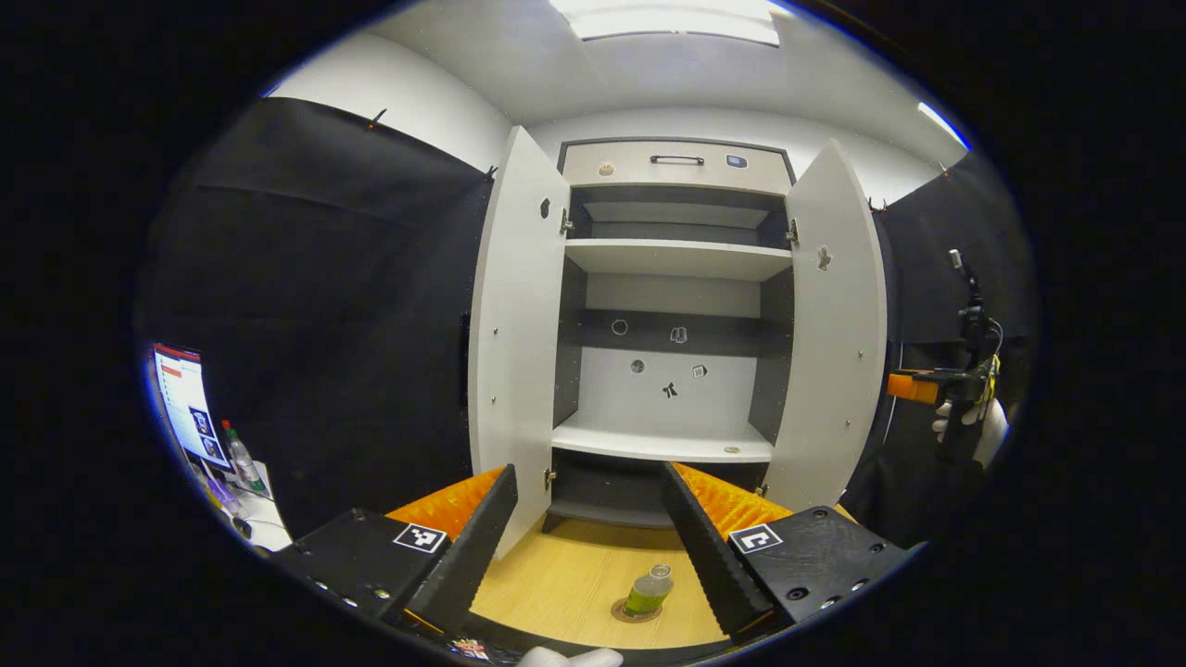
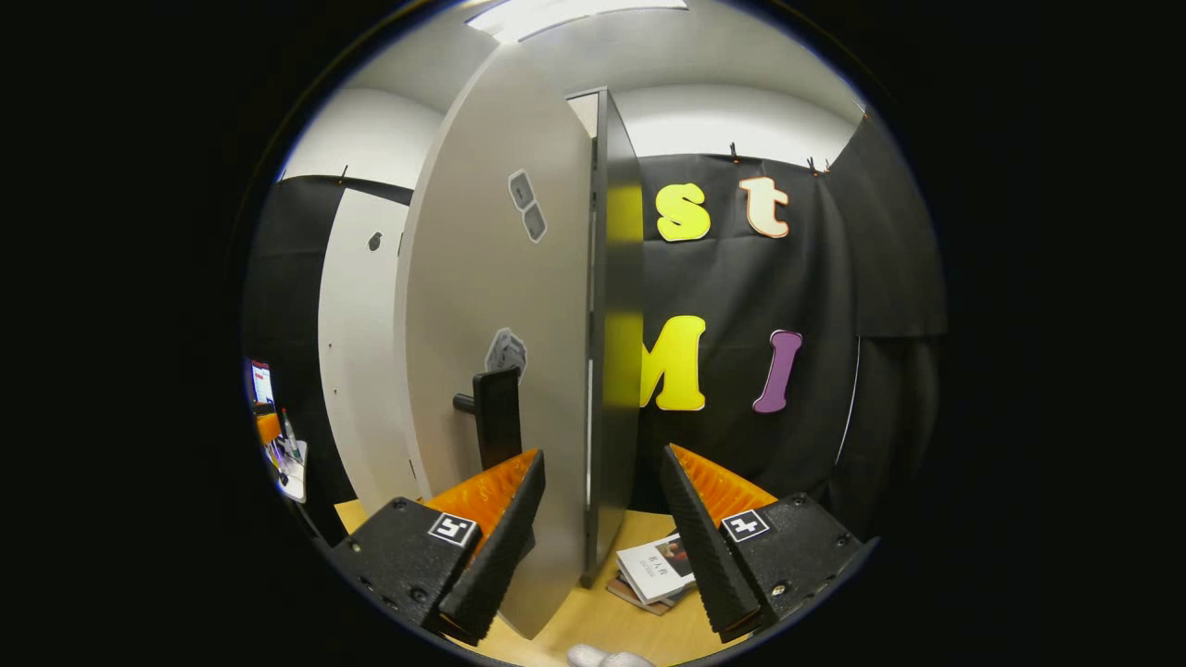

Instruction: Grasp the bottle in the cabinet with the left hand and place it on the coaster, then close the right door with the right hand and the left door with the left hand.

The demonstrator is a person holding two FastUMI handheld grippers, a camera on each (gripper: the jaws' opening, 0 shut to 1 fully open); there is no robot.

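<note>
In the left gripper view a small green bottle (image 1: pixel 649 590) stands upright on a round coaster (image 1: pixel 636 611) on the wooden table. My left gripper (image 1: pixel 588 528) is open above and behind it, with the bottle low in the gap and untouched. The cabinet (image 1: pixel 676 306) stands ahead with both doors swung out: the left door (image 1: pixel 514 333) and the right door (image 1: pixel 834 324). Farther right, a gloved hand holds my right gripper (image 1: pixel 913 387) beside the right door. In the right gripper view, my right gripper (image 2: pixel 602 514) is open, and the right door's outer face (image 2: pixel 500 352) and edge lie between its fingers.
A black handle (image 2: pixel 496 417) sticks out of the right door's face. Books (image 2: pixel 658 567) lie on the wooden table beside the cabinet. A monitor (image 1: pixel 190 403) and a bottle (image 1: pixel 243 459) sit on a side desk at far left. The cabinet shelves (image 1: pixel 662 443) are bare.
</note>
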